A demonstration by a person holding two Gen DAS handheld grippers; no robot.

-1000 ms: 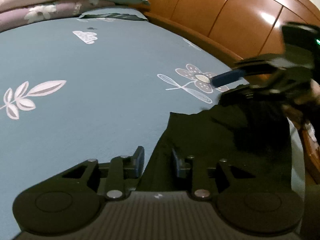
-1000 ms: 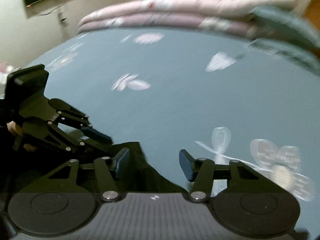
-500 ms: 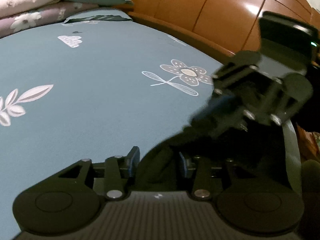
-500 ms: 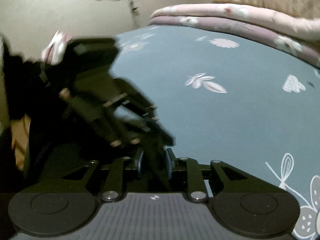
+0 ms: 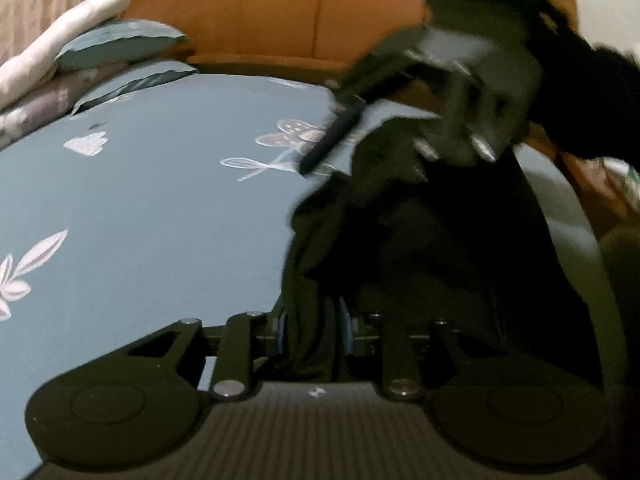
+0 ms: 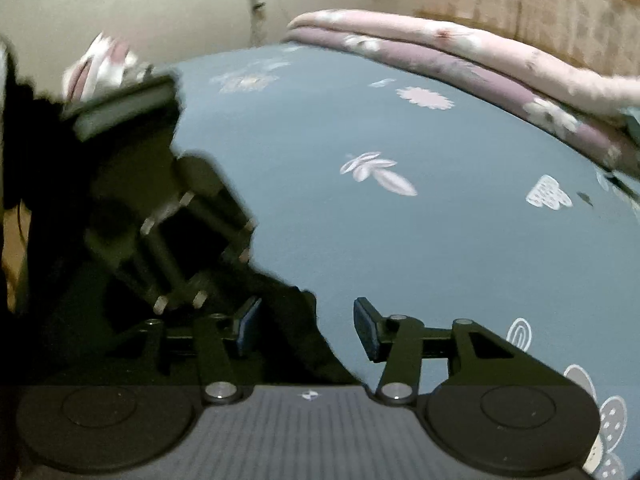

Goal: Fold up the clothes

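A black garment (image 5: 420,248) lies bunched at the right edge of the blue flowered bed sheet (image 5: 160,200). My left gripper (image 5: 313,332) is shut on a fold of it, with cloth pinched between the blue pads. In the right wrist view my right gripper (image 6: 306,326) stands open, and the garment's edge (image 6: 288,336) lies across the gap by its left finger. The left gripper (image 6: 180,296) shows there blurred, low at the left over the dark cloth. One blue finger (image 5: 330,142) of the right gripper hangs blurred above the garment.
A wooden headboard (image 5: 280,12) runs behind the bed, with pillows (image 5: 116,40) against it. Folded pink quilts (image 6: 460,52) lie along the far side. A pink and white cloth (image 6: 104,64) sits at the far left edge. Bare sheet (image 6: 400,240) spreads out beyond the garment.
The left gripper has shut on the garment and pulled it up. The right gripper, shut half a second ago, has opened and drawn back from the left gripper.
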